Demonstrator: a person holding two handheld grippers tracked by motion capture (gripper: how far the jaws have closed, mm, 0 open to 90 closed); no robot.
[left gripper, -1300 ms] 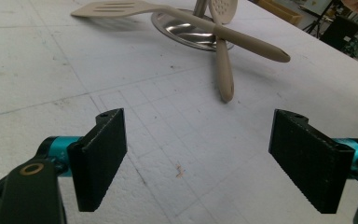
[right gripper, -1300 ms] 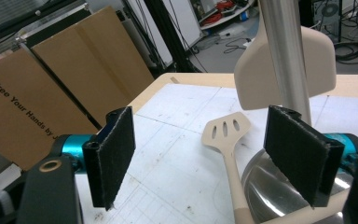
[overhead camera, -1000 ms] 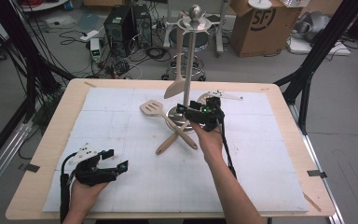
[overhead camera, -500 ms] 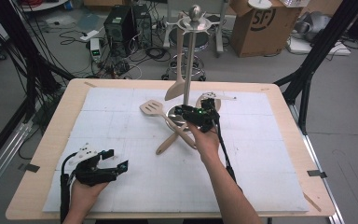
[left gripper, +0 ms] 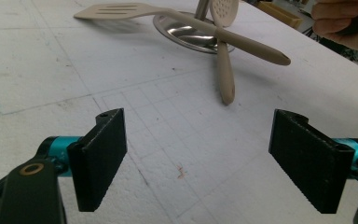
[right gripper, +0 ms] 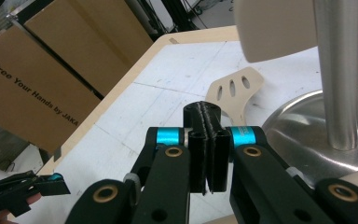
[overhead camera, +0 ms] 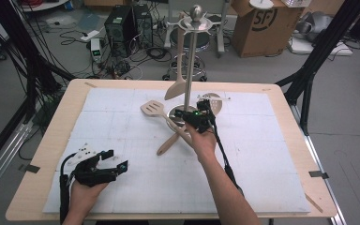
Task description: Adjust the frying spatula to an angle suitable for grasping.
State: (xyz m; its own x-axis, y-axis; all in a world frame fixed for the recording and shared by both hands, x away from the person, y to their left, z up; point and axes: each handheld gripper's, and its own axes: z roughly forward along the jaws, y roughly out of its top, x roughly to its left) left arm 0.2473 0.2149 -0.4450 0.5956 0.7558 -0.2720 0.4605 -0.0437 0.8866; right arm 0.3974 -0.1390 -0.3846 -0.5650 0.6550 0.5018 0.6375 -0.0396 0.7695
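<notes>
A metal utensil stand [overhead camera: 191, 56] rises from a round steel base [overhead camera: 176, 111] mid-table, with a beige turner [overhead camera: 176, 88] hanging from its top. A slotted turner [overhead camera: 152, 108] lies with its handle across the base and over a perforated spoon [overhead camera: 214, 100], whose handle [overhead camera: 168, 143] points toward me. My right gripper [overhead camera: 183, 114] hovers at the base beside the pole and is shut, with nothing between its jaws [right gripper: 207, 140]. My left gripper [overhead camera: 115, 159] rests at the front left, open and empty [left gripper: 203, 154], well short of the crossed handles [left gripper: 226, 74].
The table [overhead camera: 51, 140] is covered by a white gridded foam mat [overhead camera: 122, 131]. Wide free mat lies to the left, right and front of the stand. Beyond the far edge are cardboard boxes [overhead camera: 258, 23], electronics and cables on the floor.
My right gripper has drifted slightly left, closer to the stand's pole and base. The left gripper and the utensils have not moved.
</notes>
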